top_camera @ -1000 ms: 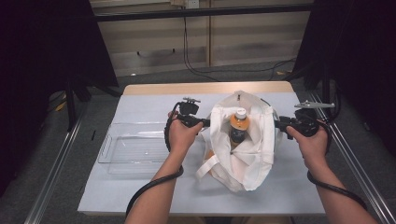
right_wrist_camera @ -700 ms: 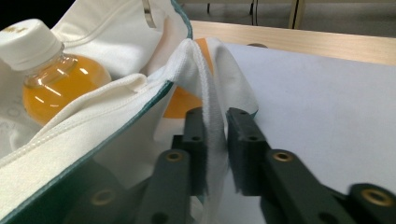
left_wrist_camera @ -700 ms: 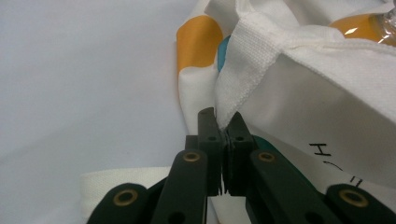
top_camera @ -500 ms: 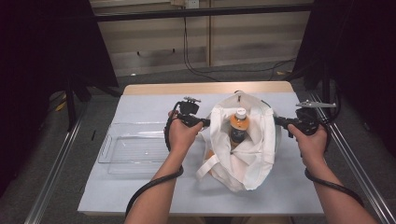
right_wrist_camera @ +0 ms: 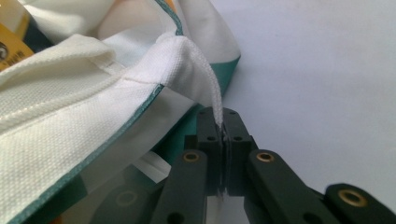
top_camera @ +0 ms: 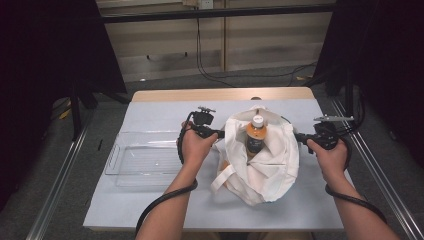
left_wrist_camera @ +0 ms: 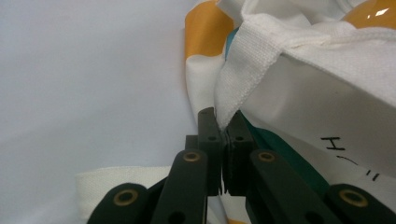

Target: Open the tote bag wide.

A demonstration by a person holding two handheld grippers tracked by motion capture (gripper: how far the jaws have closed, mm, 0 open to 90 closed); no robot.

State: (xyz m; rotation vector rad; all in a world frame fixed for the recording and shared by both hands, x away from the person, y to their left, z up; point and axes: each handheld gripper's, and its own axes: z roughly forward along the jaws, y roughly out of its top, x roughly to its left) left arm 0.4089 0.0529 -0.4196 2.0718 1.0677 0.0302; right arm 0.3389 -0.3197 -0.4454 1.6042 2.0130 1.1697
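A white cloth tote bag [top_camera: 260, 162] sits on the pale-covered table [top_camera: 150, 210], and everything else is placed from it. Inside the bag's open mouth stands a bottle [top_camera: 256, 135] with a white cap and an orange-and-dark label, upright.

At the bag's left rim is the left gripper [top_camera: 220, 134], held in the person's left hand [top_camera: 194, 147]. In the left gripper view its black jaws are pressed together on a fold of the bag's woven hem [left_wrist_camera: 243, 79] — the cloth comes out of them at the tips and rises to the rim.

At the bag's right rim is the right gripper [top_camera: 298, 137], held in the right hand [top_camera: 329, 156]. Its jaws have just been closing, and in the right gripper view they are clamped on a thin edge of the white fabric [right_wrist_camera: 205, 88], beside the bag's teal trim.

The two grips pull the mouth of the bag apart — left and right.

Left of the bag, well apart from it, lies a clear plastic tray [top_camera: 145, 159] flat on the table.
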